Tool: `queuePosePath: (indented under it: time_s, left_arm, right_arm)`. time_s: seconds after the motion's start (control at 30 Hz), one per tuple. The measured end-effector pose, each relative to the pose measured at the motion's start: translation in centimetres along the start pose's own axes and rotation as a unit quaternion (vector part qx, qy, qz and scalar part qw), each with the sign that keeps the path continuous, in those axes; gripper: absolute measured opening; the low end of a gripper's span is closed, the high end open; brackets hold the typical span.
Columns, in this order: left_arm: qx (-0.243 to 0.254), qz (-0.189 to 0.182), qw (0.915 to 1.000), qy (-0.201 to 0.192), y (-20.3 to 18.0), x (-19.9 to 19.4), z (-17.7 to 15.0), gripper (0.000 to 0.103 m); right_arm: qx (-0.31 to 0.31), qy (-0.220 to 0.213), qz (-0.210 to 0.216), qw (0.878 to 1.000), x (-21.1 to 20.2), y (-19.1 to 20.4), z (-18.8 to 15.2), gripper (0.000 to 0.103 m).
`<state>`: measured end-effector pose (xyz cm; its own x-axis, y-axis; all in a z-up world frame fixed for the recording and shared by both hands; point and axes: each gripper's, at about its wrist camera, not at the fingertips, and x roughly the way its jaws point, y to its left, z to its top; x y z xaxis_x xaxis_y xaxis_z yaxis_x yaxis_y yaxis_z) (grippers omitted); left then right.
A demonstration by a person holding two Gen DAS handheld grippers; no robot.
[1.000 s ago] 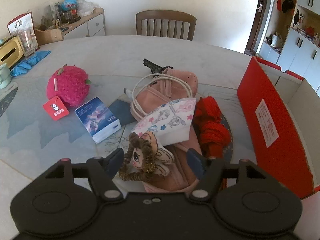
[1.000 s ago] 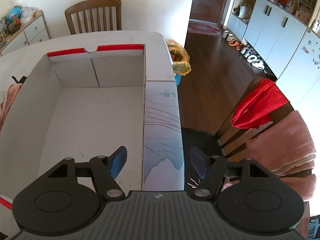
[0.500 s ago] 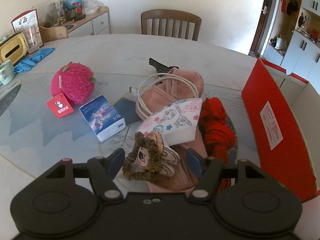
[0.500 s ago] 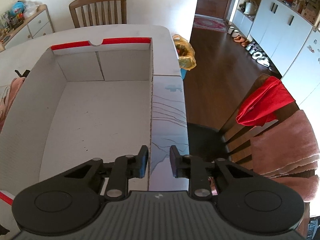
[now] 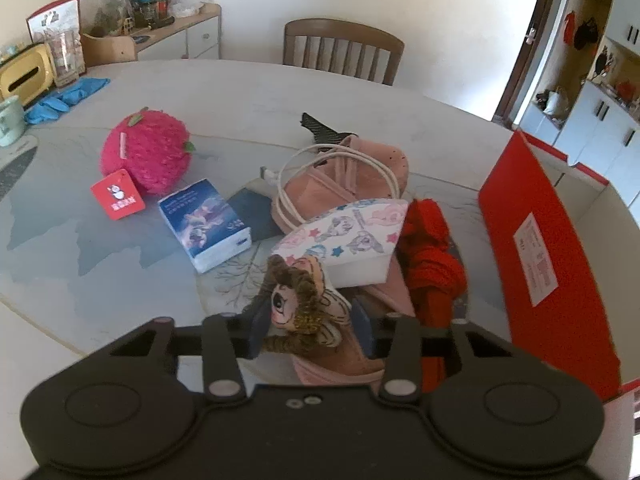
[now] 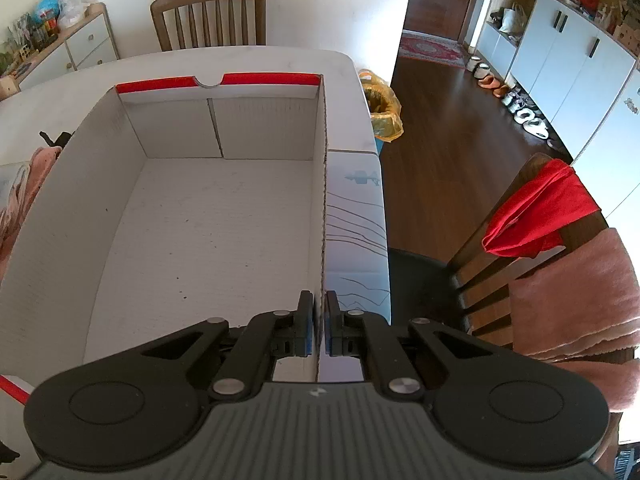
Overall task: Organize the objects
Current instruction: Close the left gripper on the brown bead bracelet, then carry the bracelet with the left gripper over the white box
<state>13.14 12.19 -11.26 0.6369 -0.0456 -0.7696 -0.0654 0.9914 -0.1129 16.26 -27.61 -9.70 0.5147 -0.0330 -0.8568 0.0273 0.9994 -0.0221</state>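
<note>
In the left wrist view a small plush doll (image 5: pixel 296 300) with brown braids lies on a pink bag (image 5: pixel 344 176). My left gripper (image 5: pixel 308 328) is closing around it, both blue pads touching its sides. Around it lie a cartoon-printed mask (image 5: pixel 344 236), a red knit piece (image 5: pixel 432 256), a blue tissue pack (image 5: pixel 204 224) and a pink strawberry plush (image 5: pixel 148 156). The red-sided cardboard box (image 5: pixel 536 280) stands to the right. In the right wrist view my right gripper (image 6: pixel 319 320) is shut on the near end of the box's right wall (image 6: pixel 323 200). The box holds nothing.
A wooden chair (image 5: pixel 344 52) stands at the table's far side. At the far left are a sideboard (image 5: pixel 176 36) and blue gloves (image 5: pixel 64 96). Right of the table stands a chair with a red cloth (image 6: pixel 540 212) and a pink towel (image 6: pixel 580 292). A yellow bag (image 6: pixel 380 104) sits on the floor.
The right jaws closed from wide apart onto the box wall. The left jaws narrowed around the doll, and the left gripper shifted slightly.
</note>
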Motion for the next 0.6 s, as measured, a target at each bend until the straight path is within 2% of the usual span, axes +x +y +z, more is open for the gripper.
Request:
queuePosePath:
  time_s: [0.03,0.1,0.13,0.2,0.33,0.6]
  left_arm:
    - [-0.002,-0.005,1.0,0.0,0.0,0.0,0.0,0.035]
    - [-0.005,-0.019,0.9998,0.001,0.1,0.1,0.0,0.023]
    - [-0.006,-0.022,0.9997,0.0,0.1,0.1,0.0,0.023]
    - [-0.007,-0.026,0.9996,-0.003,0.2,-0.1,0.0,0.012]
    - [-0.012,-0.046,0.9989,-0.006,0.5,-0.5,0.1,0.012]
    - [0.011,-0.059,0.9982,-0.003,0.2,-1.7,0.6,0.012]
  right_arm:
    - [0.0,0.0,-0.001,1.0,0.0,0.0,0.0,0.005]
    - [0.0,0.001,-0.003,1.0,0.2,0.1,0.1,0.005]
    - [-0.001,0.001,-0.005,1.0,0.2,0.2,0.1,0.005]
    - [-0.001,0.002,-0.008,1.0,0.3,0.3,0.1,0.005]
    - [0.0,0.003,-0.012,1.0,0.3,0.5,0.1,0.005]
    - [0.0,0.001,-0.023,1.0,0.2,1.0,-0.1,0.005]
